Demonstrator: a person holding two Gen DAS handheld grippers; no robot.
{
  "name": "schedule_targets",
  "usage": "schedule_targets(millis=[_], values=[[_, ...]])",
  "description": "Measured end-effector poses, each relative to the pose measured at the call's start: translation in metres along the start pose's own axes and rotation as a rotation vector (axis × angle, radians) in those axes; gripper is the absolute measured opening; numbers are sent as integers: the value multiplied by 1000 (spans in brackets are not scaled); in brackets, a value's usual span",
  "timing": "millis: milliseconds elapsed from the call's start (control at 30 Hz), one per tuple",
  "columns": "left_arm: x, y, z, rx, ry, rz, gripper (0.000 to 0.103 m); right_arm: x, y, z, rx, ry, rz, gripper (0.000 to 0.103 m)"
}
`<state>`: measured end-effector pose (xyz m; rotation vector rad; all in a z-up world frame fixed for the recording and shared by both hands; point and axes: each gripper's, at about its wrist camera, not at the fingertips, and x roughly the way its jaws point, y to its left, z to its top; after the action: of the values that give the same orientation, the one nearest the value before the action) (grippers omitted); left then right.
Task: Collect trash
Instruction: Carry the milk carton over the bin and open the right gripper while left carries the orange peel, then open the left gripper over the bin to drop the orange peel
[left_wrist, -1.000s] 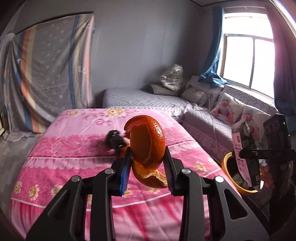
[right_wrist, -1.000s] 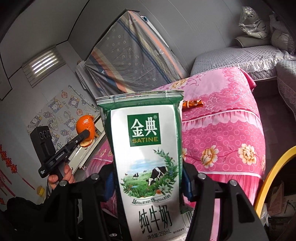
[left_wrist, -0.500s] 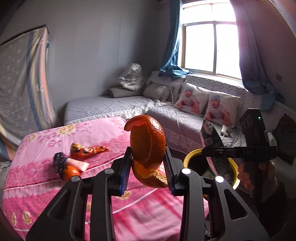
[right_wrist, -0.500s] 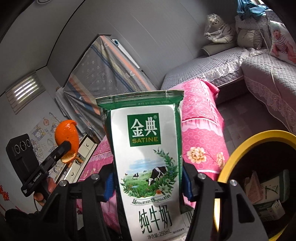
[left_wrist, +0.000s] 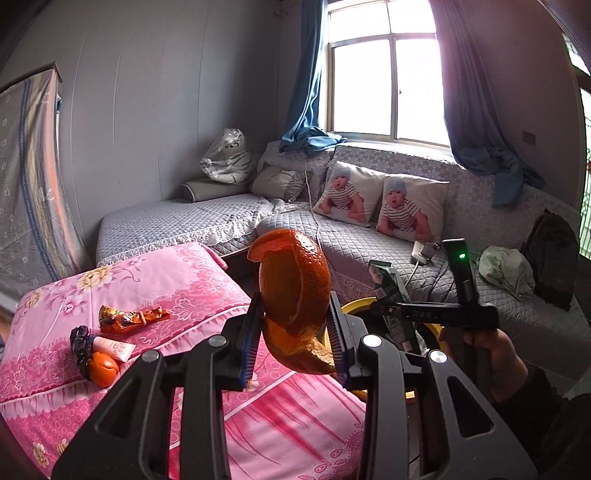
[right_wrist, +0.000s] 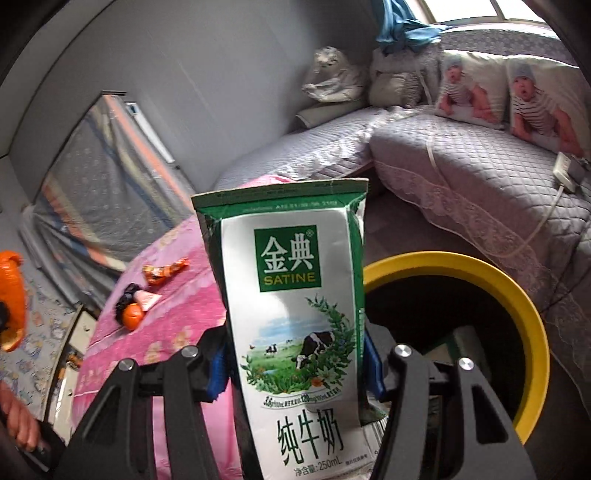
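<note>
left gripper (left_wrist: 295, 334), clamped on a curled piece of orange peel (left_wrist: 293, 295) held upright between its blue pads; right gripper (right_wrist: 295, 363), clamped on an empty satine milk carton (right_wrist: 295, 325), also upright.

change over the last second: both views have swung from the pink bed (left_wrist: 155, 288) toward the sofa corner. the yellow-rimmed bin (right_wrist: 491, 280), only a sliver at the frame edge a second ago, now fills the right wrist view from 2 to 5 o'clock, with discarded cartons visible in its dark interior. in the left wrist view the bin rim (left_wrist: 354, 304) appears just beyond the peel at about 3 o'clock, partly hidden by the right gripper and its carton (left_wrist: 391, 291), which hover over it.

meaning for the task: both items have been carried to the bin and appear ready for release. the carton sits nearer the opening and is probably dropped first; the peel seems to need a little more travel to clear the rim.

remaining trash on the bed, at 9 o'clock in the left wrist view: an orange snack wrapper (left_wrist: 129, 317), a small pink-white tube (left_wrist: 112, 347), a dark crumpled object (left_wrist: 81, 343) and a small orange (left_wrist: 103, 373), clustered together.
</note>
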<state>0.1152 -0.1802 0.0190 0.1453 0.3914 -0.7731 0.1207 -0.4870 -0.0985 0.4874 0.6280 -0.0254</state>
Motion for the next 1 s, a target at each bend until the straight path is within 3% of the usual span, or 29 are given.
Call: schedule_targets(millis=[433, 733, 867, 1000], values=[[12, -19, 2, 43, 16, -28, 32, 38, -40, -11, 51, 55, -144, 53], [25, -30, 3, 47, 28, -41, 32, 40, -51, -9, 71, 56, -150, 54], [36, -34, 3, 47, 43, -47, 32, 36, -56, -9, 99, 42, -162, 70], [60, -38, -2, 54, 81, -62, 32, 19, -65, -10, 124, 4, -164, 70]])
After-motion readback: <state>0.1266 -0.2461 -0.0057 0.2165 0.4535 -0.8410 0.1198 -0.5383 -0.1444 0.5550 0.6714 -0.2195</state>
